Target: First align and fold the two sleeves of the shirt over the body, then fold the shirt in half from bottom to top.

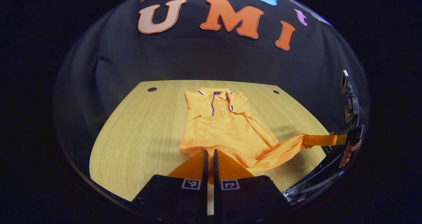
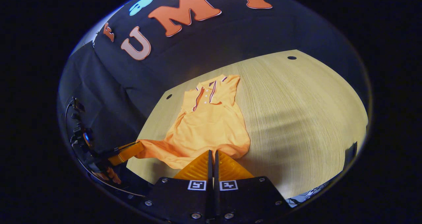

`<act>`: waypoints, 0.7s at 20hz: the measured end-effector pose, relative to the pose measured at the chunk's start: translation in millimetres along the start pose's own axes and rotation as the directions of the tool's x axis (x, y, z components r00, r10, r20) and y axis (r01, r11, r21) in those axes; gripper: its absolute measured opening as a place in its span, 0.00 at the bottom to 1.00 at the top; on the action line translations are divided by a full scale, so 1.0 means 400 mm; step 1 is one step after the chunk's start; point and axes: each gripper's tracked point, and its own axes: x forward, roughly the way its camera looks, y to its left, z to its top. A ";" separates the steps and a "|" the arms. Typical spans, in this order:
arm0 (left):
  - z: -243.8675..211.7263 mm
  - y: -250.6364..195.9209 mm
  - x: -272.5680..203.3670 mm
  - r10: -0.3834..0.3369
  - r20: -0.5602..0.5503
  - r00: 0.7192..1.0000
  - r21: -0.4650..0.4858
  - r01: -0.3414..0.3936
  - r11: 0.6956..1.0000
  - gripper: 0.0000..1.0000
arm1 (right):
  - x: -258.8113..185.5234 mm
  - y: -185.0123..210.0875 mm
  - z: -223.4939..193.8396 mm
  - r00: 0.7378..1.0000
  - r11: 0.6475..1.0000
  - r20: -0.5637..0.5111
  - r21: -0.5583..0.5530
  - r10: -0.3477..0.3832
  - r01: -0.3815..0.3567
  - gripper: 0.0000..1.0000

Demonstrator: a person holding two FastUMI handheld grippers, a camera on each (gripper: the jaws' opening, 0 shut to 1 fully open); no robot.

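Shirt [image 1: 224, 128] lies collar-far on the wooden table [image 1: 138, 141], both sleeves folded in. Left gripper [image 1: 209, 153] and right gripper [image 2: 212, 154] each clench the hem's 2 near corners, jaws pinched together.

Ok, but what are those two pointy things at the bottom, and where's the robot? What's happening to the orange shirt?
There is no robot. A person holds a grabbing tool in each hand, with a camera riding on each. The left gripper view looks along the left gripper; the right gripper view looks along the right gripper. An orange shirt lies on a wooden table, collar farthest away. Each tool's fingers are pinched shut on the shirt's near bottom edge.
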 end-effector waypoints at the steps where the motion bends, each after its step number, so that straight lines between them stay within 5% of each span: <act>1: 0.017 0.002 0.009 -0.004 0.002 1.000 -0.001 0.004 1.000 0.08 | 0.011 0.006 0.021 1.000 1.000 0.009 0.001 0.000 0.000 0.01; 14: 0.261 0.093 0.248 -0.091 -0.011 0.996 0.007 0.091 0.996 0.08 | 0.172 0.008 0.289 0.993 0.995 0.072 0.021 -0.095 0.093 0.00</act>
